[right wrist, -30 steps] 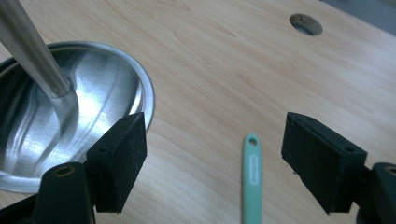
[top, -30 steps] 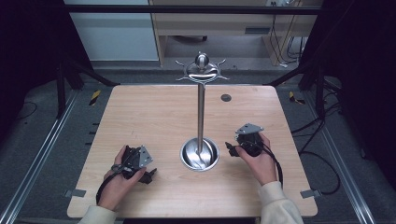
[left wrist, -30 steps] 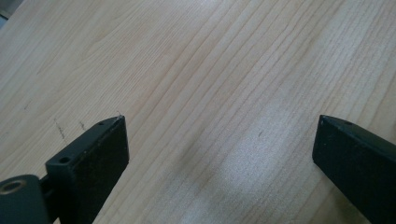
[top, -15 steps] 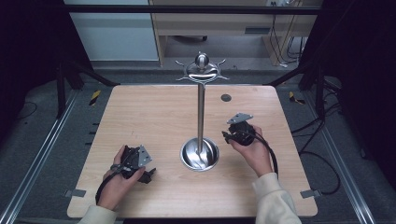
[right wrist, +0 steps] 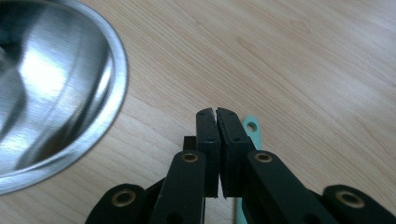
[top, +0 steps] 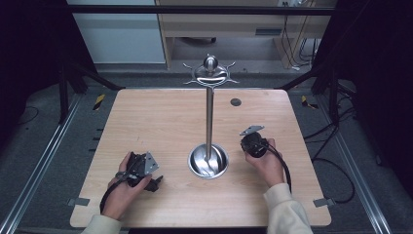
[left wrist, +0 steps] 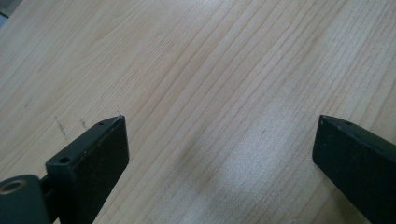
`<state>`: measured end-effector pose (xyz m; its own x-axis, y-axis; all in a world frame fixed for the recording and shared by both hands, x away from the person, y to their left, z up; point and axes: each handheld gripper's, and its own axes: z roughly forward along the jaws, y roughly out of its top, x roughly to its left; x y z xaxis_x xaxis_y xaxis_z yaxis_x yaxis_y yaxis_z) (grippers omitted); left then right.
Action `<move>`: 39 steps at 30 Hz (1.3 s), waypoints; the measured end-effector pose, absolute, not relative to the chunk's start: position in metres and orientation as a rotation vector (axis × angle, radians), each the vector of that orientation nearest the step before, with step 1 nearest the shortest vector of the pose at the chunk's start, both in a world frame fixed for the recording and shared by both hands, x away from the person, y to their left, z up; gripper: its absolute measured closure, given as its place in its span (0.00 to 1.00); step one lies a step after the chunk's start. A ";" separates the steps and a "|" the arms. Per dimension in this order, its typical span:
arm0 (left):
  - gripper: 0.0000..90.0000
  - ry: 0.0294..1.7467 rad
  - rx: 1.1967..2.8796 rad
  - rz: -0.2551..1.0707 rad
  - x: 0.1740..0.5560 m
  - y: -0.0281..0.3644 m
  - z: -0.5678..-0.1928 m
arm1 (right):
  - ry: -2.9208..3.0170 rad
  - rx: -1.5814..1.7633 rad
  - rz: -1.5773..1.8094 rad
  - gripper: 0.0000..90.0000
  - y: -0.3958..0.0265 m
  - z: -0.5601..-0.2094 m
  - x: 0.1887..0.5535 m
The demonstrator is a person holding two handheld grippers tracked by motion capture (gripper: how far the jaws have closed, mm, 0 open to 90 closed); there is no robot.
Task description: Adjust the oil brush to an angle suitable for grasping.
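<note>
right gripper closed beside the stand base

right gripper (top: 251, 145) sits right of centre in the high view, just beside the round steel base (top: 208, 161) of the stand (top: 210, 119); its jaws have just been closing and now meet with nothing between them. left gripper (top: 146, 176) rests at lower left on the wooden table (top: 160, 117), jaws wide apart over bare wood.

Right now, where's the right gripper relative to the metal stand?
High view: the right gripper sits just right of the stand's round base, low over the wooden table, jaws shut and empty.
</note>
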<state>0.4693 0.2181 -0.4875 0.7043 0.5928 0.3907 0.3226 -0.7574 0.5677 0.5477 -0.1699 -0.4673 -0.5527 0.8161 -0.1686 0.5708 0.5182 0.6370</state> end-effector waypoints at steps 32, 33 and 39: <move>0.04 0.700 2.453 0.784 0.469 0.217 -0.488 | 2.261 1.285 0.564 1.00 -0.186 -0.484 0.555; 0.04 0.699 2.454 0.783 0.469 0.217 -0.488 | 2.258 1.297 0.569 1.00 -0.187 -0.483 0.555; 0.04 0.698 2.456 0.782 0.469 0.217 -0.488 | 2.257 1.331 0.651 0.96 -0.191 -0.473 0.552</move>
